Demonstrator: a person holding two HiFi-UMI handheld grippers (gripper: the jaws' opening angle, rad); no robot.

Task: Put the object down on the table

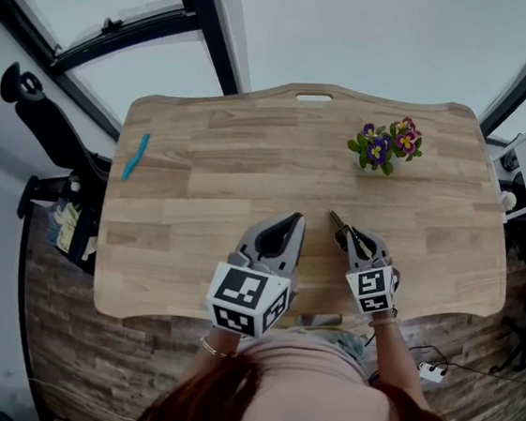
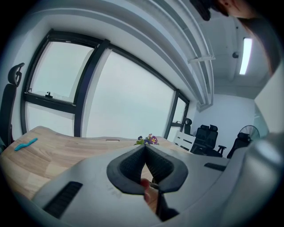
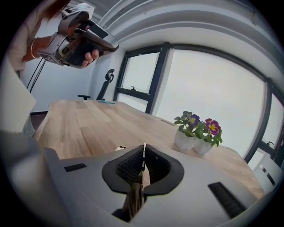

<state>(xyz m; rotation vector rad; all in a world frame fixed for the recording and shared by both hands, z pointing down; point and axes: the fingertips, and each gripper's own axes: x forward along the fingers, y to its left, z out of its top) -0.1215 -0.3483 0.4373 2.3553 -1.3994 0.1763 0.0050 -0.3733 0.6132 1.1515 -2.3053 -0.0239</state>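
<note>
Your right claw [image 1: 352,239] is clamped on the thin flat object [image 1: 335,220]. The pads meet on it edge-on, and a short length sticks out past the tips toward the middle of the table [image 1: 211,171]. Gripping it by the faces keeps so thin a piece from twisting, and it also means the piece should drop flat once you let go. The claw tilts downward over bare wood at the near side, well apart from the potted flowers [image 1: 384,145] at the far right and the blue item [image 1: 135,156] at the far left, so I judge nothing is in the way of the landing spot. No view shows whether the object's tip touches the wood yet.

Your left claw [image 1: 292,221] is closed on nothing and sits just beside the right one. It appears to be simply parked there, since one claw is enough to set this object down.
</note>
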